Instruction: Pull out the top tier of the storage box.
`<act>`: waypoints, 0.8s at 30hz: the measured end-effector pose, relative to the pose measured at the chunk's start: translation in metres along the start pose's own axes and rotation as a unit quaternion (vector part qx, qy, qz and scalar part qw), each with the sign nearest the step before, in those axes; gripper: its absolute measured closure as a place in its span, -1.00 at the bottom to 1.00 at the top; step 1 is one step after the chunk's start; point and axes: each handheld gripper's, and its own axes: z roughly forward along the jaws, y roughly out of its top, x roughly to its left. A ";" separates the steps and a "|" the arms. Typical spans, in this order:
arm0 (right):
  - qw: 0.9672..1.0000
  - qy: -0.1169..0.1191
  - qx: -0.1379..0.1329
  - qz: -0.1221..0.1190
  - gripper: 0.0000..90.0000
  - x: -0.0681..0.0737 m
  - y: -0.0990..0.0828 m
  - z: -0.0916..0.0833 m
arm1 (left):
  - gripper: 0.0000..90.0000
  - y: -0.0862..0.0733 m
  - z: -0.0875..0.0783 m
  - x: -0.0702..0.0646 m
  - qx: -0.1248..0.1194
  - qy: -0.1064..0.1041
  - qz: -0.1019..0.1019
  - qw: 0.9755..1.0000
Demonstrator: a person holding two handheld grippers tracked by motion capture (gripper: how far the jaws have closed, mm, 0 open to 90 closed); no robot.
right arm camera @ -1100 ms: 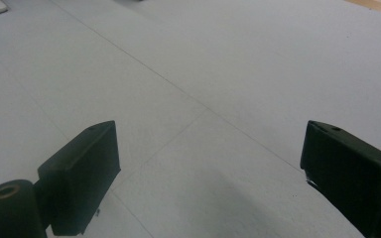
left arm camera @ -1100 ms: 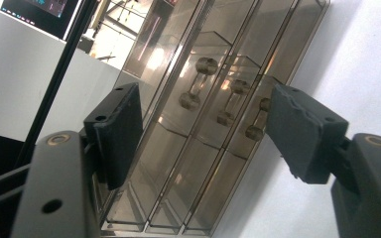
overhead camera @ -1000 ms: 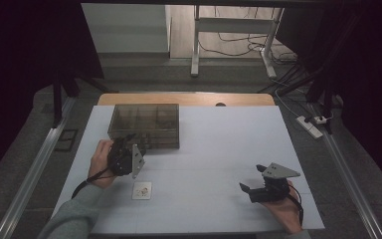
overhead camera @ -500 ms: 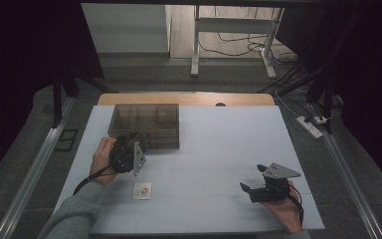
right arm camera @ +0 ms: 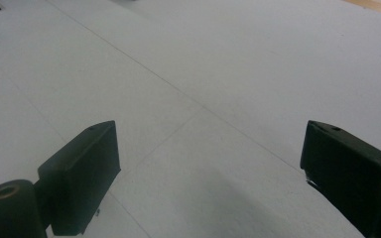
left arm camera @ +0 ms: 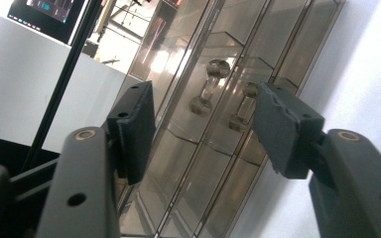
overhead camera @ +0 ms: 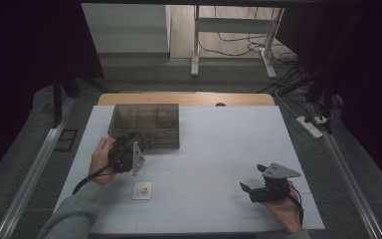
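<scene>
The left gripper (overhead camera: 129,149) is being held right at the near left corner of the smoky clear box (overhead camera: 146,124), pointed at it. Its jaws have just been closing in a bit but they're being kept apart, nothing clamped between them. In the left gripper view (left arm camera: 203,129) the box (left arm camera: 213,64) is being looked at through the gap, with its dividers and a couple of small see-through pieces (left arm camera: 208,89) sitting in the compartments. The box itself is being left on the far left part of the worktop (overhead camera: 219,149). A small white tile (overhead camera: 142,190) is lying in front of the box, just near of the left gripper. The right gripper (overhead camera: 258,189) is being held well off to the right of the box, near the front edge, jaws wide apart over bare worktop (right arm camera: 203,74), as seen in the right gripper view (right arm camera: 208,168).
</scene>
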 end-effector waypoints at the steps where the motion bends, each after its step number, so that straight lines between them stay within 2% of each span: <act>1: 1.000 0.000 0.000 0.000 -0.82 0.000 0.000 0.000 | -0.04 0.000 0.000 0.000 0.000 0.000 0.000 1.000; 14: 1.000 0.000 -0.002 0.003 -0.82 0.000 0.000 0.000 | 0.11 0.000 0.006 -0.003 0.007 0.001 0.009 1.000; 18: 1.000 0.001 -0.002 0.003 -0.82 0.000 0.000 0.000 | 0.16 0.000 0.008 -0.003 0.006 0.004 0.004 1.000; 24: 1.000 0.000 -0.002 0.004 -0.82 -0.001 -0.001 0.001 | 0.24 -0.001 0.011 -0.004 0.008 0.006 0.012 1.000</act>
